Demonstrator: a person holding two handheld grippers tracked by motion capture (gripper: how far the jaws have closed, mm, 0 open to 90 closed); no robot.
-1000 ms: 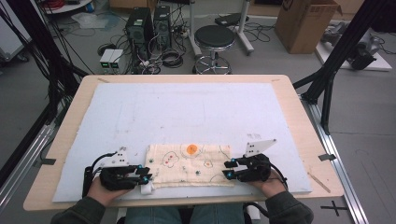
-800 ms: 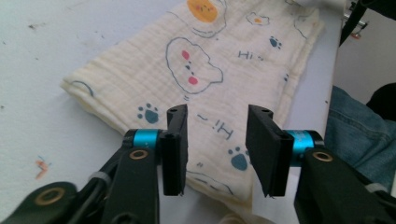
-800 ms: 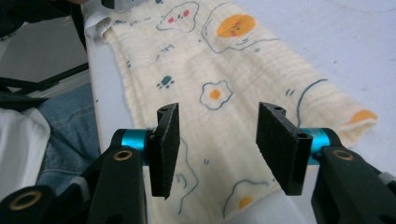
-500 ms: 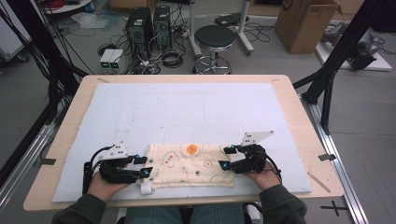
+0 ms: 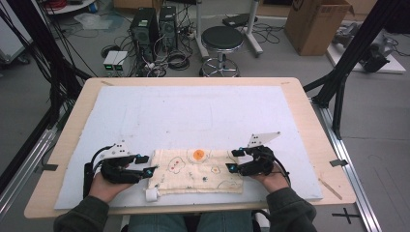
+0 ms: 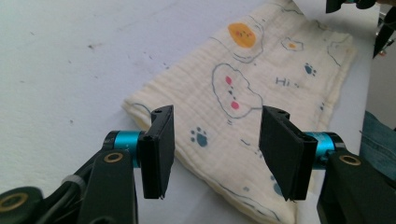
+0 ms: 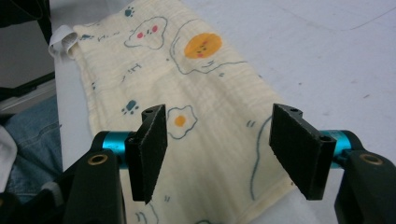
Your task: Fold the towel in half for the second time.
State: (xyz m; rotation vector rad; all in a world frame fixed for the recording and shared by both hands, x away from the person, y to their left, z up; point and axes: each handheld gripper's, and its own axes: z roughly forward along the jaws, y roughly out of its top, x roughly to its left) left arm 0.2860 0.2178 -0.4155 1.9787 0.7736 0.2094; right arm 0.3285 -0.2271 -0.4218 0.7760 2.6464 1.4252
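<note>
White mat (image 5: 193,111) bears a folded cloth (image 5: 196,170) between left gripper (image 5: 146,166) and right gripper (image 5: 233,160), jaws parted, empty.

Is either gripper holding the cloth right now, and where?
Neither. Both the left gripper and the right gripper have just been opening; their jaws stand apart above the ends of the cloth, pinching nothing.

we lose the cloth's (image 6: 243,93) near corner under the left gripper view's bottom edge, its far end at the top. in the high view its small printed figures are too small to read.
</note>
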